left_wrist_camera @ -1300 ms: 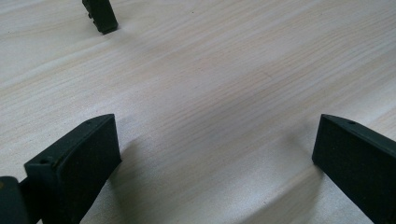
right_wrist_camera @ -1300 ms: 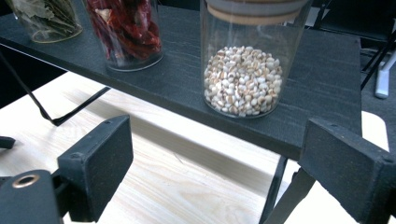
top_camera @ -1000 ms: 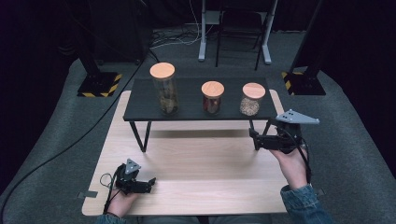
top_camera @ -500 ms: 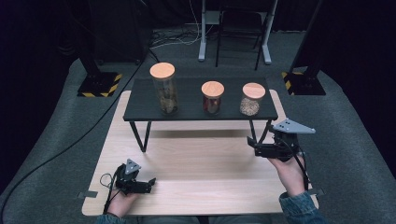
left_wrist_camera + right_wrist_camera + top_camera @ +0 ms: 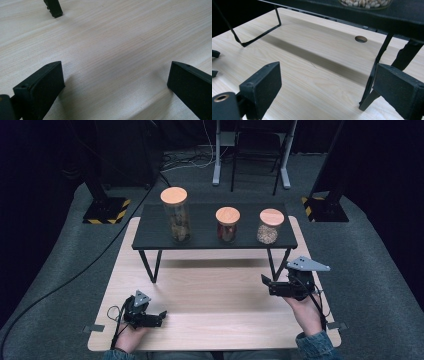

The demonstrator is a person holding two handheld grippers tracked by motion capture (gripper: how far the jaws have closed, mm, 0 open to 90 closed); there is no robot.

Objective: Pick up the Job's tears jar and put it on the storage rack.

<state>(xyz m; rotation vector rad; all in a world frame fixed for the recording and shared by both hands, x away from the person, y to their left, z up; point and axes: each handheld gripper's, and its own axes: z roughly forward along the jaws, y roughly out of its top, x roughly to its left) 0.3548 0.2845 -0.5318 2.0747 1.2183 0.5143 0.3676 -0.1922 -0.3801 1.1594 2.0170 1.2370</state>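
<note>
My left gripper lies low over the light wooden table at the near left and points right. Its jaws stand wide apart over bare wood, so the left gripper is open and empty. My right gripper hovers at the near right, beside the right front leg of a low black stand, and points left. The right gripper has just been opening a little and has nothing between its jaws. On the stand are a tall jar, a short jar with red contents and a short jar of pale seeds, all with wooden lids.
The black stand's thin legs rise close in front of the right gripper, and a round hole is in the tabletop behind them. Cables and stand bases with hazard stripes lie on the grey floor around the table.
The right hand has lowered its gripper toward the tabletop and drawn it slightly nearer. The left gripper has stayed where it was.
</note>
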